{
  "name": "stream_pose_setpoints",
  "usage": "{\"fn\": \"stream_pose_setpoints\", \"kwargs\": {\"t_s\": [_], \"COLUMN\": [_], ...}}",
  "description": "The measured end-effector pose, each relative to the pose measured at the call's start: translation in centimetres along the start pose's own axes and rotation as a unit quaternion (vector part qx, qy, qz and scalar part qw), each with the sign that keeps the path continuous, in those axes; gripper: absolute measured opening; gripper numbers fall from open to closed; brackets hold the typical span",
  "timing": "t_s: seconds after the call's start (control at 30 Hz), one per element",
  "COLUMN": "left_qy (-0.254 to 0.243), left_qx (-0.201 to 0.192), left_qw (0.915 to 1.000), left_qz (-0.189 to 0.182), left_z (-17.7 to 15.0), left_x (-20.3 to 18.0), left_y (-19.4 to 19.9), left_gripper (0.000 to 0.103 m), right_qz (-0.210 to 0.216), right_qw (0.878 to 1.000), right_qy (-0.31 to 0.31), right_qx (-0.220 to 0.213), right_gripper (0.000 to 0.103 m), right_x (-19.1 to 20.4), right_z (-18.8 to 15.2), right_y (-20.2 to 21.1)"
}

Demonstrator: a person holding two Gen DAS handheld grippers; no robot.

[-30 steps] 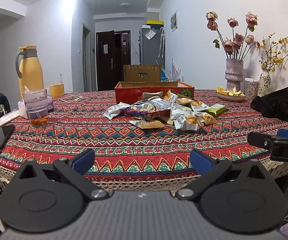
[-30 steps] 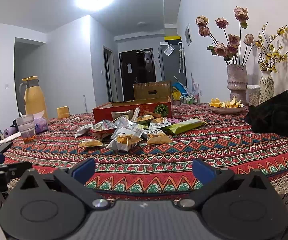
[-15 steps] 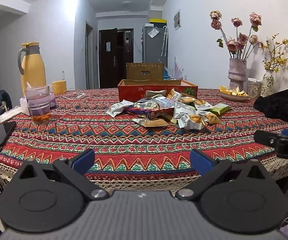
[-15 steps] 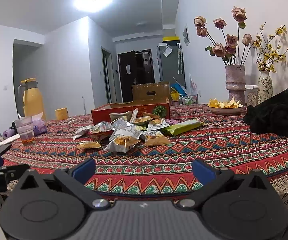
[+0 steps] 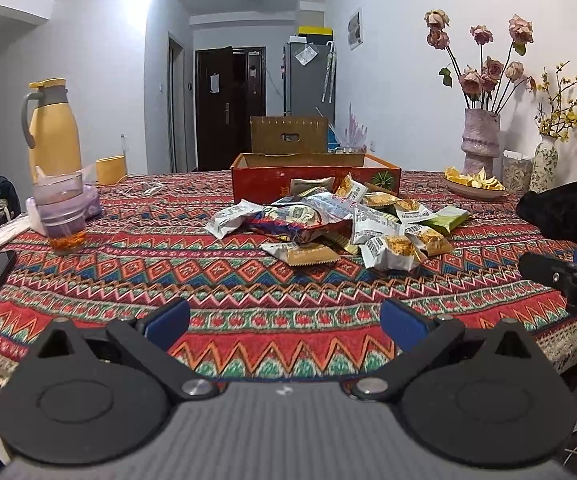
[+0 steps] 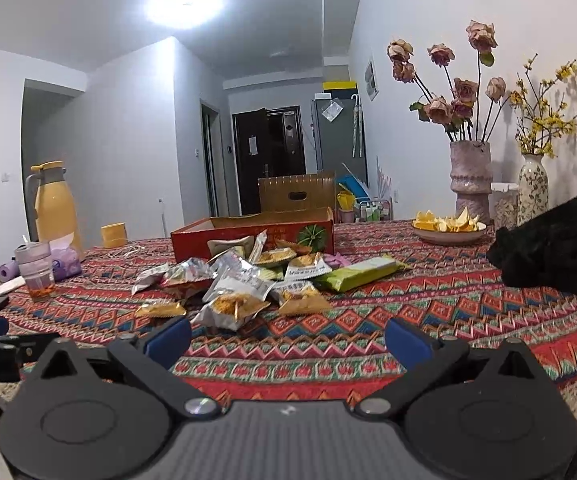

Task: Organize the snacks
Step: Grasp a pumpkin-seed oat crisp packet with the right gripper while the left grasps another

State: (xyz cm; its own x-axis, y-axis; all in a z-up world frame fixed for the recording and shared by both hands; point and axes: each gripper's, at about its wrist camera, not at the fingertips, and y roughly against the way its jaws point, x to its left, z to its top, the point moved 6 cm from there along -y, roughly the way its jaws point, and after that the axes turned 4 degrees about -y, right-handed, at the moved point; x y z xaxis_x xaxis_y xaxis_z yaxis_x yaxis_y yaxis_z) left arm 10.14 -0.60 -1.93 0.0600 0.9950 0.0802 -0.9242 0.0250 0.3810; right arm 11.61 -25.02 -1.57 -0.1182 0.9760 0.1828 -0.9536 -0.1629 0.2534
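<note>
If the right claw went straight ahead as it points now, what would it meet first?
Probably the silver snack packet with the orange picture at the pile's near edge; the open right claw aims just right of it, depth unclear.

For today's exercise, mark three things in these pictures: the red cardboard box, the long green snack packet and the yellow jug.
red cardboard box (image 6: 248,242): right wrist view, on its front wall.
long green snack packet (image 6: 362,273): right wrist view, on its top face.
yellow jug (image 5: 53,140): left wrist view, on its body.

Left gripper (image 5: 284,318) and right gripper (image 6: 287,336), fingers spread wide, empty.
</note>
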Motion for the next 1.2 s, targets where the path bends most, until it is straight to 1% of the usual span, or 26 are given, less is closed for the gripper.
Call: {"fn": "stream_pose_setpoints", "kwargs": {"t_s": [0.13, 0.27, 0.33, 0.37, 0.43, 0.47, 0.5, 0.53, 0.57, 0.63, 0.7, 0.77, 0.83, 0.87, 0.9, 0.93, 0.97, 1.0, 1.03, 1.07, 1.13, 1.17, 1.2], "left_qy": [0.000, -0.003, -0.005, -0.003, 0.006, 0.006, 0.003, 0.002, 0.002, 0.006, 0.015, 0.026, 0.035, 0.036, 0.038, 0.034, 0.028, 0.025, 0.027, 0.031, 0.029, 0.027, 0.028], "left_qx": [0.009, 0.027, 0.035, 0.041, 0.050, 0.050, 0.052, 0.055, 0.057, 0.065, 0.086, 0.112, 0.126, 0.133, 0.141, 0.135, 0.134, 0.134, 0.136, 0.137, 0.140, 0.141, 0.142], "left_qw": [0.9999, 0.9993, 0.9989, 0.9985, 0.9983, 0.9982, 0.9982, 0.9981, 0.9980, 0.9972, 0.9952, 0.9924, 0.9900, 0.9891, 0.9881, 0.9895, 0.9900, 0.9901, 0.9896, 0.9890, 0.9886, 0.9887, 0.9887], "left_qz": [-0.010, -0.024, -0.032, -0.035, -0.031, -0.031, -0.029, -0.028, -0.029, -0.038, -0.043, -0.044, -0.053, -0.052, -0.048, -0.038, -0.031, -0.033, -0.040, -0.045, -0.047, -0.044, -0.042], "left_z": [0.9, 1.9, 2.5, 2.7, 3.0, 3.2, 3.4, 3.6, 3.7, 4.1, 4.3, 4.4, 4.5, 4.4, 4.1, 4.1, 4.0, 3.9, 3.7, 3.5, 3.1, 2.8, 2.6], "left_x": [-0.1, -0.2, -0.2, -0.1, 0.1, 0.1, 0.1, 0.1, 0.1, 0.0, -0.1, -0.1, -0.2, -0.1, 0.0, 0.2, 0.3, 0.3, 0.5, 0.6, 0.9, 1.2, 1.4], "left_y": [-1.9, -4.7, -6.2, -7.1, -8.7, -9.5, -10.3, -11.1, -11.9, -13.7, -15.9, -17.9, -19.3, -19.9, -20.3, -20.4, -20.3, -20.0, -19.6, -19.1, -17.9, -17.2, -16.6], "left_gripper": [0.103, 0.103, 0.103, 0.103, 0.101, 0.099, 0.098, 0.096, 0.095, 0.092, 0.090, 0.083, 0.082, 0.074, 0.070, 0.057, 0.049, 0.049, 0.048, 0.048, 0.048, 0.048, 0.048], "right_qz": [-0.005, 0.005, 0.017, 0.022, 0.048, 0.065, 0.073, 0.079, 0.085, 0.098, 0.109, 0.127, 0.147, 0.158, 0.168, 0.174, 0.182, 0.190, 0.196, 0.199, 0.205, 0.209, 0.216], "right_qw": [1.000, 0.999, 0.999, 0.999, 0.997, 0.995, 0.995, 0.994, 0.993, 0.991, 0.986, 0.979, 0.972, 0.968, 0.963, 0.960, 0.956, 0.953, 0.950, 0.947, 0.941, 0.939, 0.938], "right_qy": [-0.021, -0.045, -0.046, -0.046, -0.033, -0.027, -0.026, -0.023, -0.015, 0.017, 0.058, 0.095, 0.120, 0.130, 0.140, 0.147, 0.155, 0.159, 0.165, 0.175, 0.195, 0.198, 0.197], "right_qx": [-0.008, -0.016, -0.015, -0.004, 0.051, 0.069, 0.070, 0.072, 0.079, 0.095, 0.112, 0.125, 0.139, 0.148, 0.156, 0.162, 0.168, 0.172, 0.176, 0.180, 0.188, 0.188, 0.189], "right_gripper": [0.103, 0.103, 0.103, 0.103, 0.103, 0.103, 0.101, 0.098, 0.091, 0.085, 0.083, 0.079, 0.079, 0.078, 0.076, 0.070, 0.064, 0.058, 0.050, 0.045, 0.047, 0.052, 0.054], "right_x": [-0.9, -2.2, -2.6, -2.8, -2.6, -2.4, -2.3, -2.2, -1.8, -0.7, 0.7, 1.8, 2.7, 3.3, 3.7, 4.0, 4.3, 4.7, 5.0, 5.4, 6.0, 6.2, 6.3], "right_z": [1.7, 3.2, 3.8, 3.9, 3.7, 3.5, 3.5, 3.5, 3.6, 3.5, 3.3, 3.0, 2.7, 2.6, 2.5, 2.4, 2.2, 2.1, 2.0, 1.8, 1.5, 1.5, 1.6], "right_y": [-1.5, -3.8, -5.3, -6.3, -8.2, -9.1, -9.7, -10.3, -11.1, -12.5, -14.1, -15.4, -16.2, -16.5, -16.9, -17.2, -17.7, -17.9, -18.3, -18.5, -19.0, -19.1, -19.3]}}
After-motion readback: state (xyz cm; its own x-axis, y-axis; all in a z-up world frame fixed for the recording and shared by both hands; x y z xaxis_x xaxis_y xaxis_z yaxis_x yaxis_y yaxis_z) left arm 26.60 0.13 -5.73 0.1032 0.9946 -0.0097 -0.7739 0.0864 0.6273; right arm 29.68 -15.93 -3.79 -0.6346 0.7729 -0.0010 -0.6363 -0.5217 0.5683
